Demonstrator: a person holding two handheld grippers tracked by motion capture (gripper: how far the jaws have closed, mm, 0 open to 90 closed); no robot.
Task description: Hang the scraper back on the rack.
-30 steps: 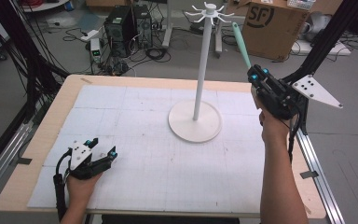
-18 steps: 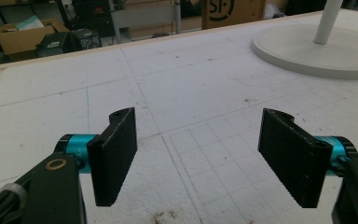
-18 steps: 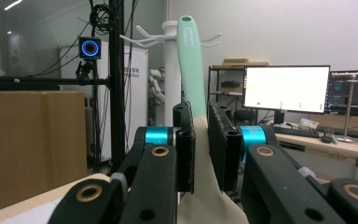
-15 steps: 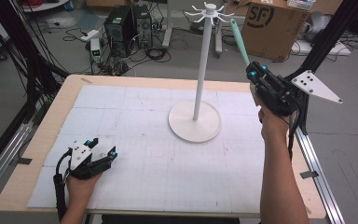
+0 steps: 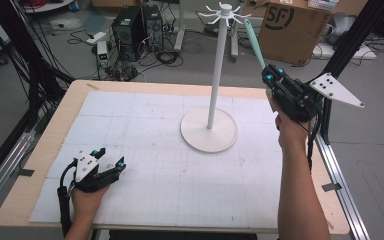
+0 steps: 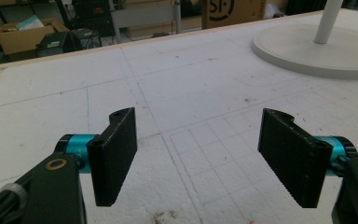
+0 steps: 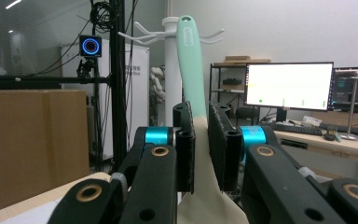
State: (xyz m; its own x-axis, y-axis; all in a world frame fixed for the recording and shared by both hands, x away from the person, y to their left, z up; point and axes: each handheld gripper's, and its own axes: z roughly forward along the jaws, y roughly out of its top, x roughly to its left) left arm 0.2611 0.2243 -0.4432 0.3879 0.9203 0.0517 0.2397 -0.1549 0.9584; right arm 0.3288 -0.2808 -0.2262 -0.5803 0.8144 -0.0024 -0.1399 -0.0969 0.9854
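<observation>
High view: right gripper [image 5: 268, 76] raised beside the white stand [image 5: 210, 116], its jaws clamped on a mint-green utensil [image 5: 254, 42].
Utensil handle tip near the stand's top hooks; left gripper [image 5: 111, 159] rests on the table [image 5: 145, 120], jaws wide apart, nothing between.

Mint-green spatula handle [image 7: 189, 60]; white rack [image 5: 211, 95]; white gridded mat [image 5: 145, 150]; black gripper [image 7: 201, 144].

You get bright, even light from above; shadows on the table [image 5: 145, 150] are soft, and far things look blurry.
</observation>
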